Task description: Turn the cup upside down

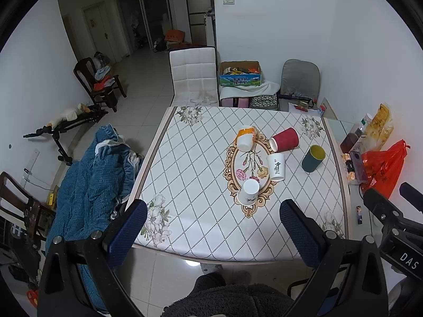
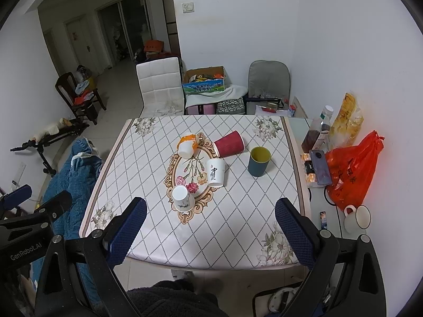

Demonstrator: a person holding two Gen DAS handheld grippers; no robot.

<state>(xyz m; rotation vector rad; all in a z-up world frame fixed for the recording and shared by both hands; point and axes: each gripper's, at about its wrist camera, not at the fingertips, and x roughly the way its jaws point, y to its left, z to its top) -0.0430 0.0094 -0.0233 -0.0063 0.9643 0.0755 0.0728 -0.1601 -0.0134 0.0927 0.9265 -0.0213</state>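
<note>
Several cups stand or lie on the patterned table (image 1: 201,224). A dark blue cup with a yellow inside (image 1: 313,158) (image 2: 259,161) stands upright. A red ribbed cup (image 1: 285,139) (image 2: 229,143) lies on its side. An orange-and-white cup (image 1: 246,138) (image 2: 187,145) lies tilted. A white cup with black script (image 1: 276,166) (image 2: 215,172) and a plain white cup (image 1: 248,192) (image 2: 182,198) stand upside down. My left gripper (image 1: 212,227) and my right gripper (image 2: 211,224) are open and empty, above the table's near edge.
An orange plastic bag (image 2: 353,169), a phone (image 2: 320,166), bottles and a white mug (image 2: 355,218) sit on the glass side table at right. A white chair (image 1: 193,76) stands behind the table. A blue blanket (image 1: 90,185) lies at left.
</note>
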